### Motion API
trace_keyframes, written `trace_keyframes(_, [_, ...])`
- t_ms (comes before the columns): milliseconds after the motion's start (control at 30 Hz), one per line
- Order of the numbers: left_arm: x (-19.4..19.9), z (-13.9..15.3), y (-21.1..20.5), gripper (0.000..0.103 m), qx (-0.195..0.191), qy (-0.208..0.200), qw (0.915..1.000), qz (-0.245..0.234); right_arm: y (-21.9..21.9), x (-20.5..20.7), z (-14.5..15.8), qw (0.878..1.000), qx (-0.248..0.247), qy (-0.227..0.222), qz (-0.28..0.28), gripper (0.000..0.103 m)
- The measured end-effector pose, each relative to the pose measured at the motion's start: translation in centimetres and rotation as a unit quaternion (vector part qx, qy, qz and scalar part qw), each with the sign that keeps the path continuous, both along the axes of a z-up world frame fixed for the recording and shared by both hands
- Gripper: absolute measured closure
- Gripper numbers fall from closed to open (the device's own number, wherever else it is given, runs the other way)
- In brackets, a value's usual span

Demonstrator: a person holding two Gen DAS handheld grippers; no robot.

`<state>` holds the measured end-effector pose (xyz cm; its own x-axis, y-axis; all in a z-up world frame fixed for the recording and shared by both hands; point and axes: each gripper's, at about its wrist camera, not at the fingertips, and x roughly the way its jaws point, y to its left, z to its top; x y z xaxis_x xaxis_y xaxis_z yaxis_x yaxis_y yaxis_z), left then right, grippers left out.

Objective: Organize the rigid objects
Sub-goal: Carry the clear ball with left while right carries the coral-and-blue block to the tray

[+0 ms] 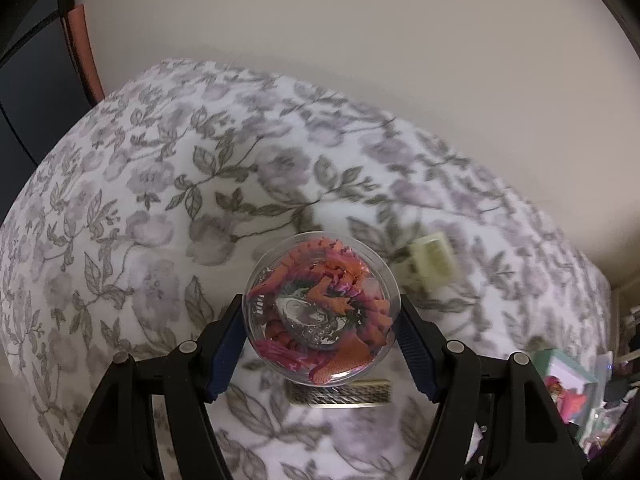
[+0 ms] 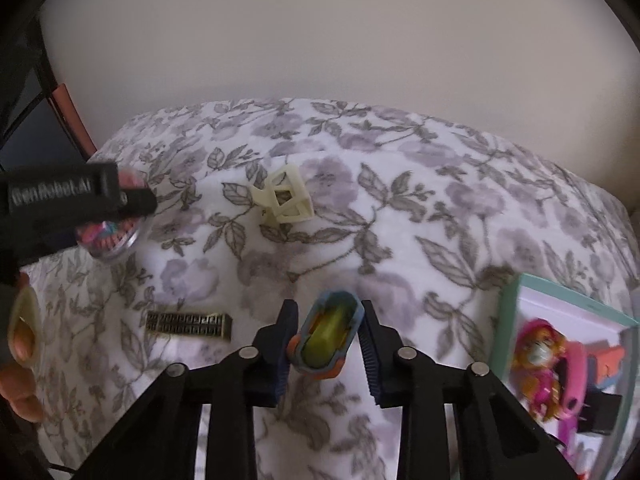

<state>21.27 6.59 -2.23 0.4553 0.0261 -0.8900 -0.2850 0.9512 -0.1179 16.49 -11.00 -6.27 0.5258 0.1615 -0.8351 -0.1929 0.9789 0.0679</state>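
Bedspread (image 2: 400,208) open between lattice cube (image 2: 285,199) and box (image 2: 506,320).

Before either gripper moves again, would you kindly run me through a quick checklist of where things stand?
1. Left gripper clamps the clear round case: ok.
2. Case is off the blanket: ok.
3. Right gripper has closed on the toy car: cannot tell, gaps show.
4. Box is within view to the right: ok.
5. Cream frame and patterned bar put away: not ok.
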Motion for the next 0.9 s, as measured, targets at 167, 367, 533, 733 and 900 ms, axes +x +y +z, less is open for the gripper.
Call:
trace_keyframes(167, [-1.9, 3.1, -1.9, 0.031, -0.006, -0.019, 0.9997, -0.015, -1.3, -2.0, 1.8, 1.0, -0.004, -0.002, -0.002, 0.072])
trace_keyframes(367, [-4.4, 5.6, -4.2, 0.031, 0.002, -0.034, 0.9986, -0.041, -3.5, -4.1, 4.4, 1.0, -0.005, -0.005, -0.017, 0.072])
trace_keyframes(533, [-6.8, 7.1, -6.1, 0.031, 0.006, -0.046, 0.9968, -0.065, -5.9, -5.8, 7.0, 0.999, -0.005, -0.014, -0.045, 0.072])
trace_keyframes(733, [-9.3, 7.2, -9.6, 0.03, 0.004, -0.047, 0.9934, -0.105, -9.0, -8.2, 9.6, 0.997, -0.019, -0.029, -0.072, 0.072])
trace_keyframes(900, [-11.1, 6.6, -13.5, 0.03, 0.01, -0.037, 0.9875, -0.153, -11.7, -10.4, 10.9, 0.994, -0.02, -0.038, -0.1, 0.072])
